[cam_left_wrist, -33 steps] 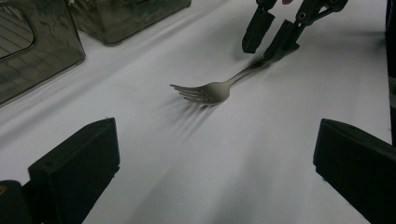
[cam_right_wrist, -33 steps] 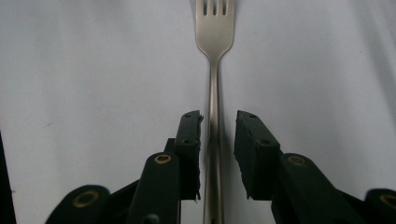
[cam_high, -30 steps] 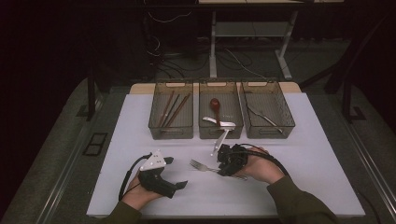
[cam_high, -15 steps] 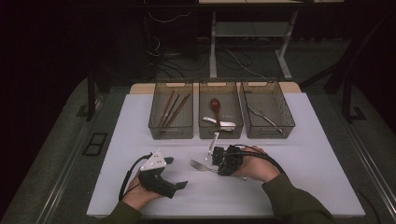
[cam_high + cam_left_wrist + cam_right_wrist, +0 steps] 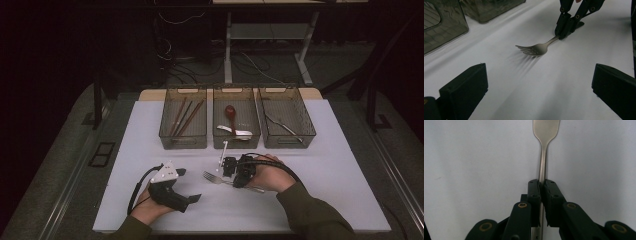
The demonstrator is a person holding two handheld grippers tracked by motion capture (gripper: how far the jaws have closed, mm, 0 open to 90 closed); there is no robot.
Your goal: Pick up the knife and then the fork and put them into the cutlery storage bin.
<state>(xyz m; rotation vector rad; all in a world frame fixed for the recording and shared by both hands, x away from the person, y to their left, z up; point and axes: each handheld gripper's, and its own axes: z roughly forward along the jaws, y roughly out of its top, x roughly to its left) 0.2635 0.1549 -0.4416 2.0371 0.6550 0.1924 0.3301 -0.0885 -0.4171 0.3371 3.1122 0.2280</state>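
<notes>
We see our right gripper [image 5: 542, 185] pinching the fork [image 5: 536, 48] by its handle, fork lying on the white table [image 5: 340, 170] near the middle bin [image 5: 236, 118], our left gripper [image 5: 539, 82] spread wide, resting near-left.

Silver fork [image 5: 536, 48], black fingers [image 5: 534, 195], white table [image 5: 345, 170], smoky translucent bins [image 5: 184, 120].
</notes>
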